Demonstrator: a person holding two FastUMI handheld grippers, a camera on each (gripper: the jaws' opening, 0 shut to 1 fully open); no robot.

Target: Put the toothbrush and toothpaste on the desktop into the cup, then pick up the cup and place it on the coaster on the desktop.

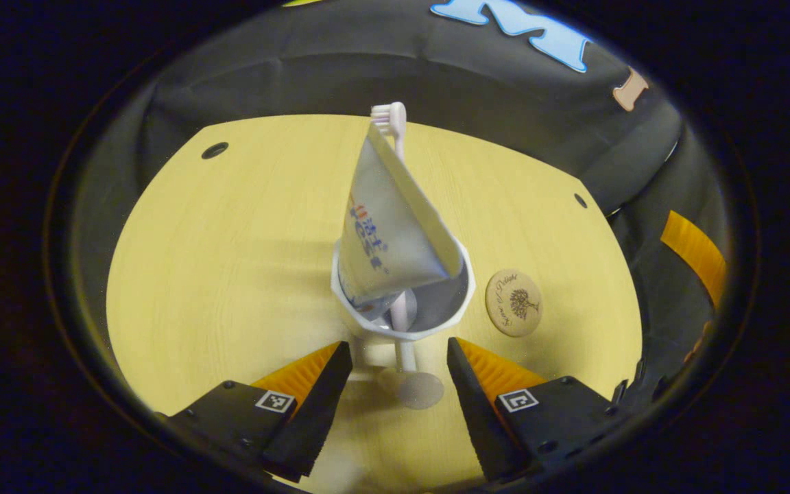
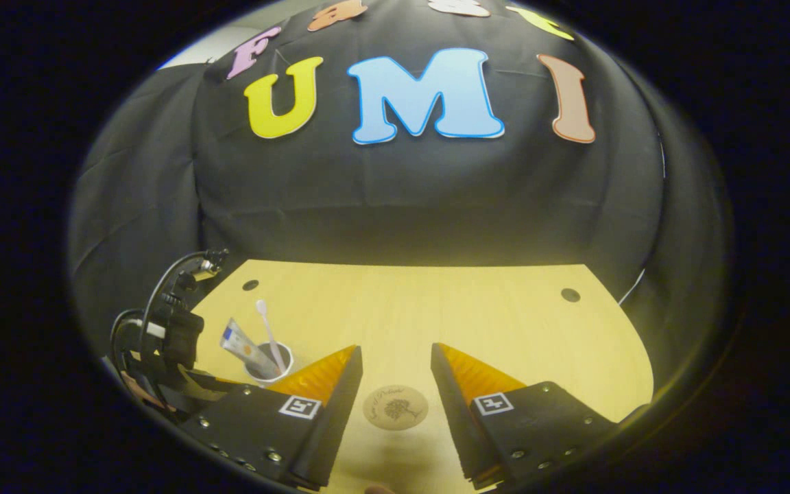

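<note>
Cup [image 1: 402, 302], loaded with toothbrush [image 1: 395, 137] and toothpaste [image 1: 388, 226], stands upright just ahead of the left gripper [image 1: 398, 370], jaws apart, coaster [image 1: 513, 302] beside it.

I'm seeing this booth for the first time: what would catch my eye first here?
The white cup in the middle of the yellow desktop, with the toothpaste and toothbrush sticking out of it, just ahead of the open left gripper. The round wooden coaster lies bare beside the cup; in the right gripper view it sits on the desktop between the fingers of the open right gripper.
</note>
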